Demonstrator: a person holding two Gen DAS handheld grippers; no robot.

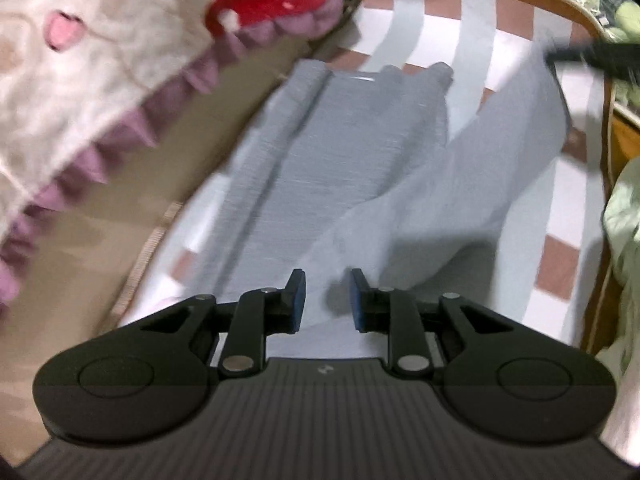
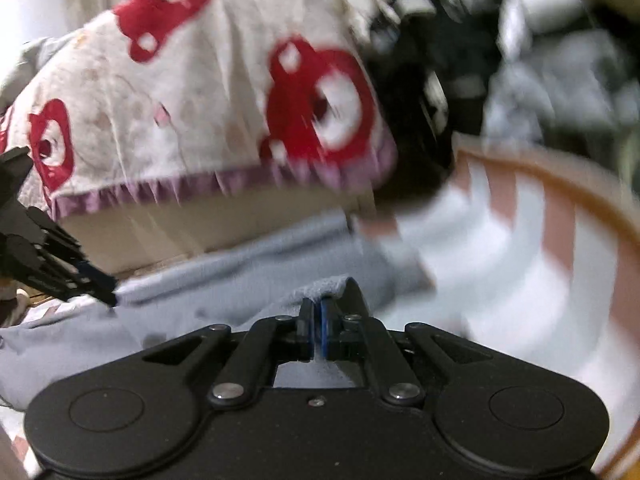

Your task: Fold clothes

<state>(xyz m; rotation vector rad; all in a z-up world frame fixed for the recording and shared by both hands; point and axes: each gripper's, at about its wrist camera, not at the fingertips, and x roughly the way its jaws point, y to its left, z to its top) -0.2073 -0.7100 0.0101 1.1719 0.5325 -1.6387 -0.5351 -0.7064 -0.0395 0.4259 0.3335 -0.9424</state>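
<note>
Garment (image 1: 344, 168) spread on table (image 1: 476, 8); quilt (image 1: 92, 80) left.

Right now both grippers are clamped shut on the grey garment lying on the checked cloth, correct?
Not both. The right gripper is shut on a fold of the grey garment, as the right wrist view shows. The left gripper is open in the left wrist view, its pads apart and pinching nothing. The garment does lie on the checked cloth.

There are no words or numbers to read in these pictures. The pictures are blurry. No labels or signs show on anything.
</note>
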